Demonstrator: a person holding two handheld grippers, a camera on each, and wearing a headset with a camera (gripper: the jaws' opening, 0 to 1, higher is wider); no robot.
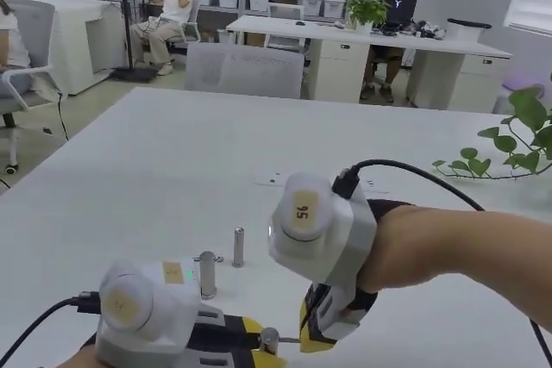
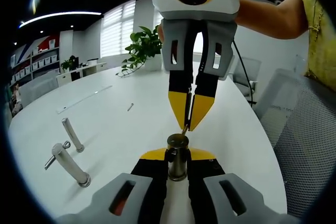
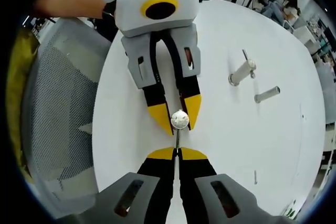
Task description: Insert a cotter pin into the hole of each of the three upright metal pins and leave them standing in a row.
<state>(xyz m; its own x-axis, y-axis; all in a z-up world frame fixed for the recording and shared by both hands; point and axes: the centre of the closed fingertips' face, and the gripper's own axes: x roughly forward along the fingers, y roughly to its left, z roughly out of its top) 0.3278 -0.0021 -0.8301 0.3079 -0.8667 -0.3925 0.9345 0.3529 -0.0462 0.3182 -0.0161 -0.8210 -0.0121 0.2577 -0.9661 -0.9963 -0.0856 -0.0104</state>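
Left tool (image 2: 177, 155) is clamping the near pin (image 2: 177, 165) upright on the surface (image 2: 105, 119); right tool (image 3: 177, 153) is pinching a cotter pin (image 3: 177, 139) at its head. Beyond, a finished pin (image 2: 68, 162) and a bare pin (image 2: 72, 135) are standing.

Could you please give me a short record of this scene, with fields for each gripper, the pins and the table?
Left gripper: shut on an upright metal pin
Right gripper: shut on a cotter pin, its tip at that pin's top
Second pin: upright, fitted with its own cotter
Third pin: upright, bare
Table: white, with a spare cotter pin lying loose
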